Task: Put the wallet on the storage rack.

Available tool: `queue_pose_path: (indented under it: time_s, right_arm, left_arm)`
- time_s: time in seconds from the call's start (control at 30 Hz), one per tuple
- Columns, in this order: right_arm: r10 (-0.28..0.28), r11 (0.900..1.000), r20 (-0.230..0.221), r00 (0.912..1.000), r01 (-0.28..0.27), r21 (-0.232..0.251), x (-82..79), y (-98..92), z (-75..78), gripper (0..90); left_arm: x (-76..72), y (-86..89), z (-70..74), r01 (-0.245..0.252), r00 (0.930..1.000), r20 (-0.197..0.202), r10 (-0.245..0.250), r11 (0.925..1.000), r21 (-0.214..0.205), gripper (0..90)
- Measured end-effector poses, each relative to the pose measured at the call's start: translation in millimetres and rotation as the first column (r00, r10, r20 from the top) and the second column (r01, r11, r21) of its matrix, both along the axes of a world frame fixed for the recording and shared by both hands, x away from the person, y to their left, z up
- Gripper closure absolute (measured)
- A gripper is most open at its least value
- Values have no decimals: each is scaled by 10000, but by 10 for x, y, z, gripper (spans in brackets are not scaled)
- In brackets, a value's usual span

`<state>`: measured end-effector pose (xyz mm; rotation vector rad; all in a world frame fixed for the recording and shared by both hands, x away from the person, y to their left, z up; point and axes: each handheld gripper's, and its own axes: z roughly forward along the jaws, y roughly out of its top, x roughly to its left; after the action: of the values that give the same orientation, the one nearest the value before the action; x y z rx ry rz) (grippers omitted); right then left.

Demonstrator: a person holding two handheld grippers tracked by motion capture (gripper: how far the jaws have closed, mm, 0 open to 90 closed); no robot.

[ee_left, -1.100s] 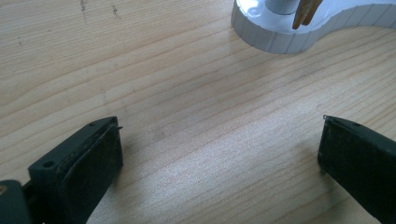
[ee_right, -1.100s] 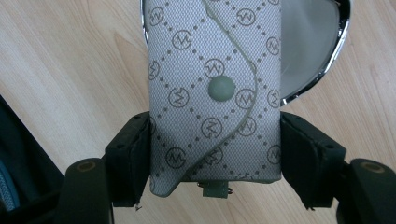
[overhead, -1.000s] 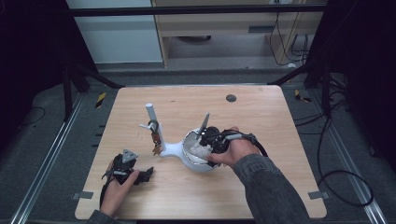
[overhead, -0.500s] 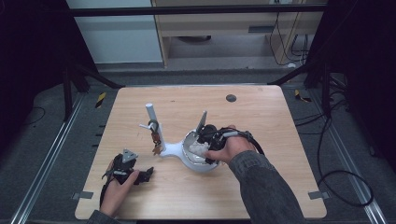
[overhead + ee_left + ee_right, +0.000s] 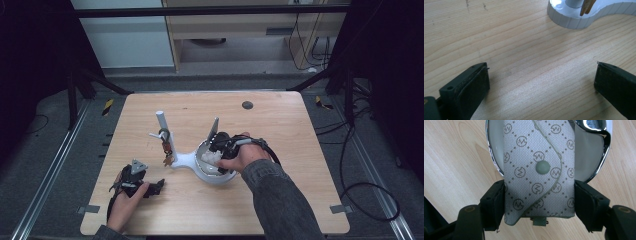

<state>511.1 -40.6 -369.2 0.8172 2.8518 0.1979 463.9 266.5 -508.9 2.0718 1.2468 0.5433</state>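
Grey monogrammed fabric marks one pouch, printed with repeated circled "M" marks and clamped between our right gripper over the chrome-rimmed white dish. Bare wooden table lies open all round. Our left gripper gapes wide, empty, near the stand; what hangs there looks like keys.
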Motion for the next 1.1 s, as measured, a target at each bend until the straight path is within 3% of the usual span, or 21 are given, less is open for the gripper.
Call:
queue_pose_path:
  time_s: [0.9,1.1]
  right_arm:
    - [2,9999,-4,10000,-2,-143,98,121,-96,298]
    - [-249,9970,213,9995,233,741,84,99,-37,273]
  left_arm:
    - [5,-4,2,98,10000,-17,-98,10000,19,0]
    - [6,-6,1,114,9999,-4,-114,9999,14,0]
